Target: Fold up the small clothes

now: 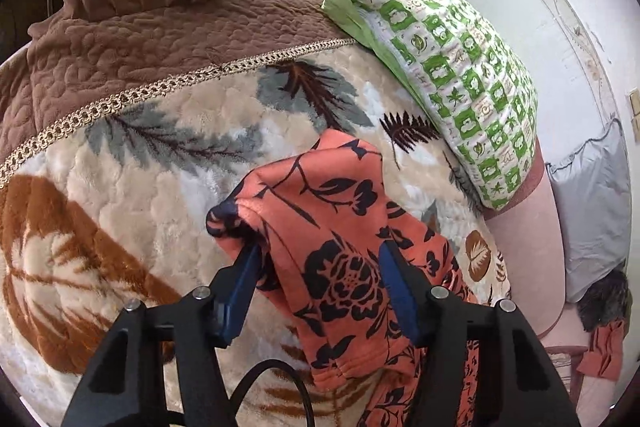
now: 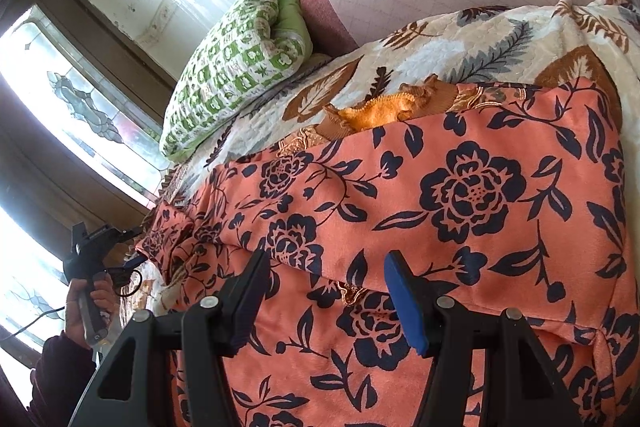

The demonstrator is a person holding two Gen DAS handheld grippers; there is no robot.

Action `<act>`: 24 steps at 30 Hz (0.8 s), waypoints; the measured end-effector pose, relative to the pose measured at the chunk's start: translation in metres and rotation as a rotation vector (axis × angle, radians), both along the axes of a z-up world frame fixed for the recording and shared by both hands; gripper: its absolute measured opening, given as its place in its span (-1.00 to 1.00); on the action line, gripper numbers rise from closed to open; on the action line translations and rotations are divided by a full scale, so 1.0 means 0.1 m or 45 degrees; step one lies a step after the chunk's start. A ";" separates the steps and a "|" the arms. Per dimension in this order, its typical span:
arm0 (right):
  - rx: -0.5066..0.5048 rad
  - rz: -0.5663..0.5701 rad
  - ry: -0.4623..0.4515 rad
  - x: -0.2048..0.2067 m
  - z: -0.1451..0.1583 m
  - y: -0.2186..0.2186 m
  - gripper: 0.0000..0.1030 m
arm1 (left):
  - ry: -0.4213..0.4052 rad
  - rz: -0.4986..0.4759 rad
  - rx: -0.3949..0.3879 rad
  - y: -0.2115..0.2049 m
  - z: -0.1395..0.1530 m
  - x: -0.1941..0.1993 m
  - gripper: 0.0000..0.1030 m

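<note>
- On the plush leaf-patterned blanket (image 1: 152, 195), the coral fleece garment with navy flowers (image 2: 460, 195) is lying spread, not yet folded small.
- Left gripper (image 1: 320, 267) is straddling a bunched end, jaws part-open, grip uncertain.
- Right gripper (image 2: 328, 291) is hovering, jaws apart, holding nothing.

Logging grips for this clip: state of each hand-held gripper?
Left hand-held gripper: open, orange floral garment between its fingers.
Right hand-held gripper: open, over the garment.
</note>
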State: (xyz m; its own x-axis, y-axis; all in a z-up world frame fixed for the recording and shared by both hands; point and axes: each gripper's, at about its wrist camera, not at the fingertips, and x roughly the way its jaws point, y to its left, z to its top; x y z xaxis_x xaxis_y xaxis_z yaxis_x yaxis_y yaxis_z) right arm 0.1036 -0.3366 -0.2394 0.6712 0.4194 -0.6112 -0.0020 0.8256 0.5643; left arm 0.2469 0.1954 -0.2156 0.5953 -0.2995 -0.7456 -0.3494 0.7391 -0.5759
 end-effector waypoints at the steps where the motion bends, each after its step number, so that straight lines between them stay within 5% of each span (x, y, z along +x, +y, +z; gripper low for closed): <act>1: -0.004 0.000 0.003 0.00 -0.01 0.01 0.22 | -0.006 -0.001 0.002 0.00 0.01 0.01 0.18; 4: -0.008 0.005 0.015 0.02 -0.04 0.01 0.22 | -0.008 -0.007 0.010 -0.03 0.01 0.08 -0.09; 6: -0.017 0.012 0.014 0.03 -0.05 0.03 0.22 | 0.022 -0.021 0.036 -0.07 -0.02 0.16 -0.56; 8: -0.028 0.018 0.001 0.03 -0.04 0.05 0.21 | 0.059 -0.017 0.052 -0.08 -0.06 0.20 -0.80; 13: -0.062 0.028 -0.037 0.02 0.01 0.08 0.20 | -0.012 0.019 -0.033 -0.12 0.03 0.14 -0.87; 18: -0.028 0.007 -0.050 0.02 0.05 0.01 0.20 | -0.174 -0.116 -0.058 -0.47 0.54 0.00 -0.88; 24: 0.128 -0.032 -0.081 -0.03 0.12 -0.18 0.21 | -0.355 -0.385 -0.074 -1.36 1.33 -0.17 -0.88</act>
State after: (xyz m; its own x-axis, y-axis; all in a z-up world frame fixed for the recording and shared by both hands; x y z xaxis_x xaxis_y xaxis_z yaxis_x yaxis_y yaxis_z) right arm 0.1003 -0.3546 -0.2269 0.7183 0.4589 -0.5229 -0.0201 0.7650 0.6437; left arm 0.2302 0.0594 -0.0825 0.6508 -0.5287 -0.5450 0.0541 0.7482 -0.6613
